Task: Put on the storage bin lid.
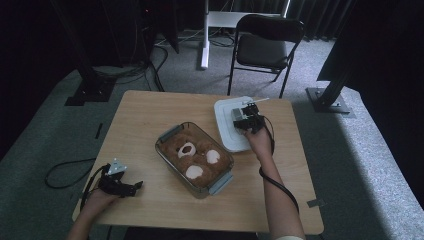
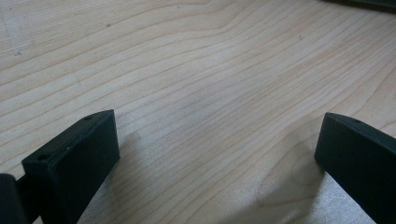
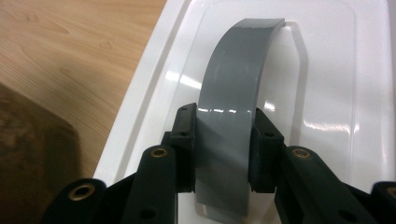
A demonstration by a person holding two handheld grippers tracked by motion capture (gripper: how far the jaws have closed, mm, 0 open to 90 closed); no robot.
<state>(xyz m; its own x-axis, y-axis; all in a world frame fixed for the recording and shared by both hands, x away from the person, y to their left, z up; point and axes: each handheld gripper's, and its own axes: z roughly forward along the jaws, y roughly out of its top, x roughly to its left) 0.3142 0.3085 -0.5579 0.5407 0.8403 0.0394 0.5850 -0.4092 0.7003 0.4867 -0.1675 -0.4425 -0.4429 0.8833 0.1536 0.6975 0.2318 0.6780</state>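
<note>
White plastic forms the lid (image 1: 231,125) that lies flat on the wooden table (image 1: 150,115), just beside the far right corner of the glass dish (image 1: 172,134). Your right gripper (image 3: 223,149) is closed on the lid's grey handle (image 3: 233,93): both jaws press against the strap's two edges, with the arched band running up between them and away from the camera. Gripping the handle across its width, near its lower end, gives you a centred hold, so the lid should hang level when raised; that is a judgement, not something shown.

The dish sits at the middle of the table, set at an angle, uncovered, holding a brown filling (image 1: 195,155) with three pale patches. Grey clips (image 1: 220,183) show at its two short ends. Judged from this layout, the lid belongs on the dish, and it has not yet left the table.

Your left gripper (image 1: 120,184) rests at the near left edge of the table, well apart from the dish and the lid. In the left gripper view its jaws stand wide apart over bare wood, holding nothing. Parked there, it stays out of the path between lid and dish.
</note>
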